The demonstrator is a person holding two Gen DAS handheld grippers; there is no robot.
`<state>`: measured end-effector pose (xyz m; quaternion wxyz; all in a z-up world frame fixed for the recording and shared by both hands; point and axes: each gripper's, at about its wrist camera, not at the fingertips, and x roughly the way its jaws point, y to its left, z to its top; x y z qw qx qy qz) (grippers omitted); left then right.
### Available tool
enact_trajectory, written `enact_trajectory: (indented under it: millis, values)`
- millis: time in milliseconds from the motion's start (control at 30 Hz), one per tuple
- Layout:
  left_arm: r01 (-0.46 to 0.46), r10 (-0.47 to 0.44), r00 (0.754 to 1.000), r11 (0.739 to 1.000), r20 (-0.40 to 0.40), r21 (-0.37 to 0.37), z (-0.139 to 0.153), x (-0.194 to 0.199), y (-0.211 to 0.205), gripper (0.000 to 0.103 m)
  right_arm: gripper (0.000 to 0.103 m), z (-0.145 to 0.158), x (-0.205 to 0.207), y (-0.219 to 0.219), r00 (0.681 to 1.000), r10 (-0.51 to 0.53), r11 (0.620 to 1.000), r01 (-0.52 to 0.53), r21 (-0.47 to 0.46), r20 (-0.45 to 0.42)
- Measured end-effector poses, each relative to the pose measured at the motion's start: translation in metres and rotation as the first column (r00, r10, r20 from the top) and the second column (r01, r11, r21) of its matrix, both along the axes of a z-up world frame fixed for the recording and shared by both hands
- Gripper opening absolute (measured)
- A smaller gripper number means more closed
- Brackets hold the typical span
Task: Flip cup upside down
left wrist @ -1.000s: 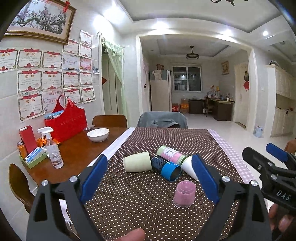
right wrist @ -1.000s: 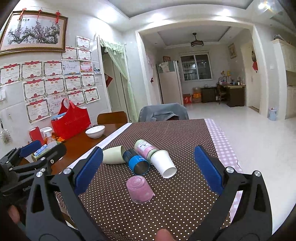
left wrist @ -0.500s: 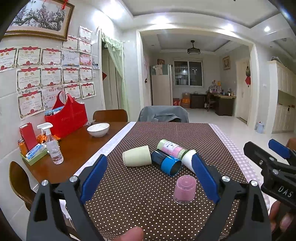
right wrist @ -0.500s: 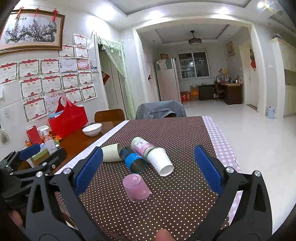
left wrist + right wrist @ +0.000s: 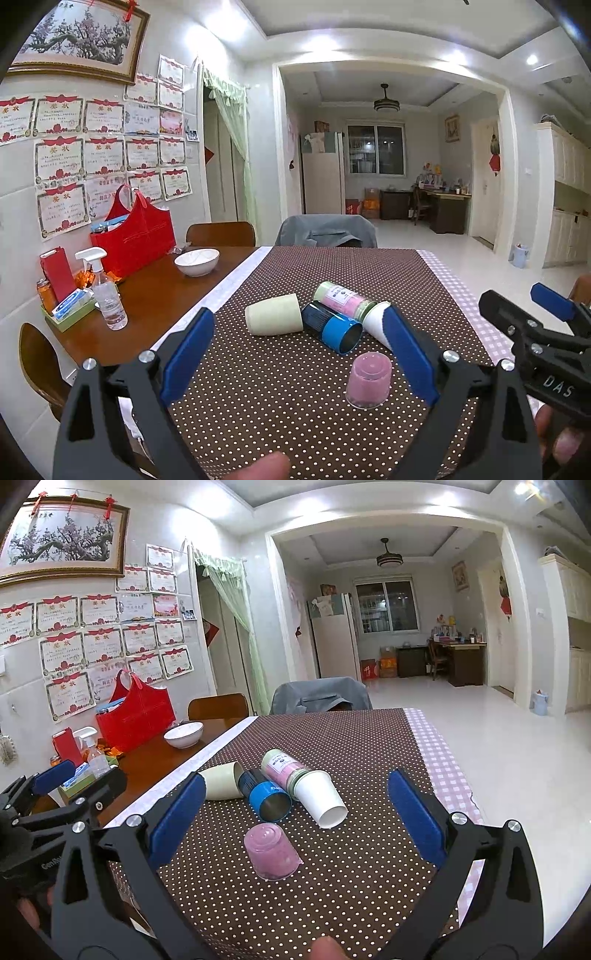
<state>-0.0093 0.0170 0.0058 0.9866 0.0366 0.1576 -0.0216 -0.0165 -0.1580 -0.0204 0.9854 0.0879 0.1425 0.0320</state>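
Both sets of fingers stood spread wide and held nothing: the left gripper [image 5: 297, 349] hung over the near end of the worktop [image 5: 369, 273], the right gripper [image 5: 295, 818] beside it, each with blue pads showing. Between the right gripper's fingers, just ahead, the pink cup [image 5: 271, 851] sat mouth-down on the brown dotted cloth [image 5: 332, 738], base up, touching neither pad. From the left wrist view that same pink cup [image 5: 368, 374] stood close to the right-hand pad, apart from it. Just beyond it lay 4 more vessels on their sides in a tight cluster: a pale green cup [image 5: 274, 314], a blue cup [image 5: 332, 326] with its open mouth toward the camera, a pink-and-green bottle [image 5: 341, 297] and a white paper cup [image 5: 320, 799], neighbours touching or nearly so. Further left, on bare wood, sat a white bowl [image 5: 196, 261], a spray bottle [image 5: 105, 291] and a red bag [image 5: 136, 236] against the wall.
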Motion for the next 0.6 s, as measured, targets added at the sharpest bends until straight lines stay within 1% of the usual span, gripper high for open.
enact_trajectory:
  millis: [333, 600]
  values:
    - [0.031, -0.031, 0.999, 0.999, 0.009, -0.029, 0.0010, -0.0026, 0.0025, 0.091, 0.097, -0.0067, 0.0031, -0.0016, 1.000, 0.003, 1.000, -0.003, 0.006, -0.014]
    - [-0.009, 0.009, 1.000, 1.000, 0.003, -0.004, 0.0008, -0.0007, 0.0004, 0.091, 0.097, -0.0071, 0.0036, -0.0017, 1.000, 0.006, 1.000, -0.006, 0.010, -0.019]
